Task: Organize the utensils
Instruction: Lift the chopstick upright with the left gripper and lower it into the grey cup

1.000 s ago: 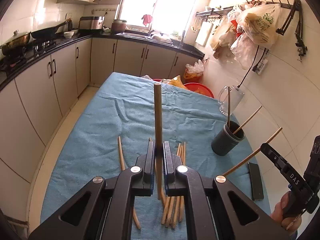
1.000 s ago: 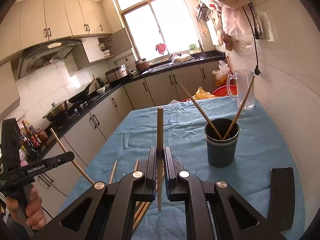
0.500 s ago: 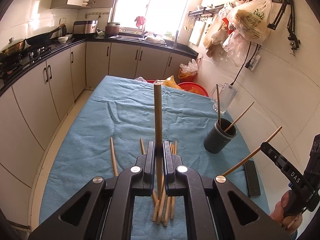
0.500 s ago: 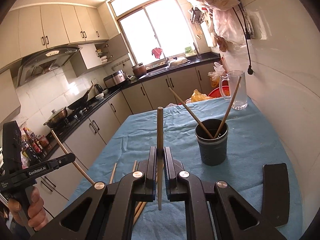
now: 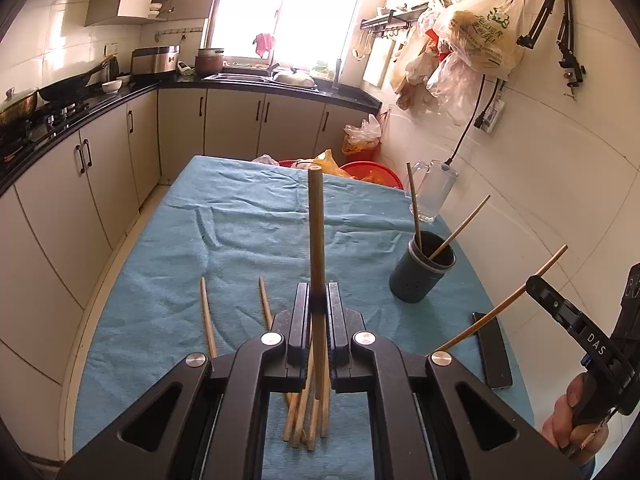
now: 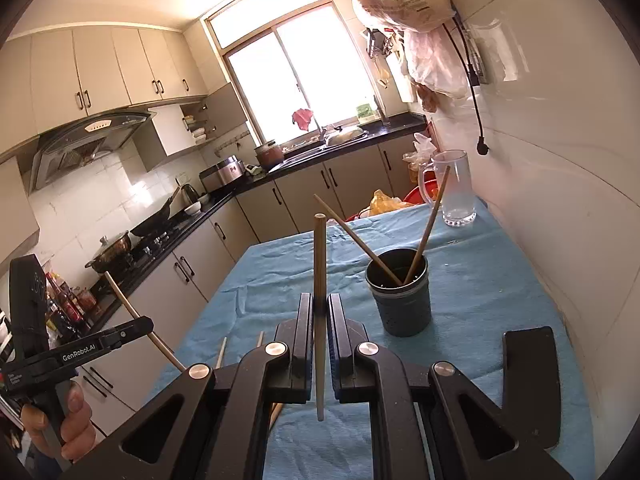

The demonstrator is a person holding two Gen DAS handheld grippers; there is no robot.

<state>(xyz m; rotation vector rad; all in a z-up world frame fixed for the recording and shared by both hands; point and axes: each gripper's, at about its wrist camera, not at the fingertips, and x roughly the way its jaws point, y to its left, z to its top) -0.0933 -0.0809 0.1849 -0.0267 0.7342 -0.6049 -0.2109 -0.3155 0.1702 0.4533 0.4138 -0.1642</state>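
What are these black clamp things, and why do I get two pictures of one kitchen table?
There is no robot here: a person holds one hand-held gripper in each hand, and a camera on each looks along its fingers. One picture comes from the left hand-held gripper, the other from the right hand-held gripper. Each is shut on one upright wooden chopstick. On the blue tablecloth lie loose wooden chopsticks, a dark round utensil holder with two chopsticks inside, a clear glass mug and a flat black phone-like slab.
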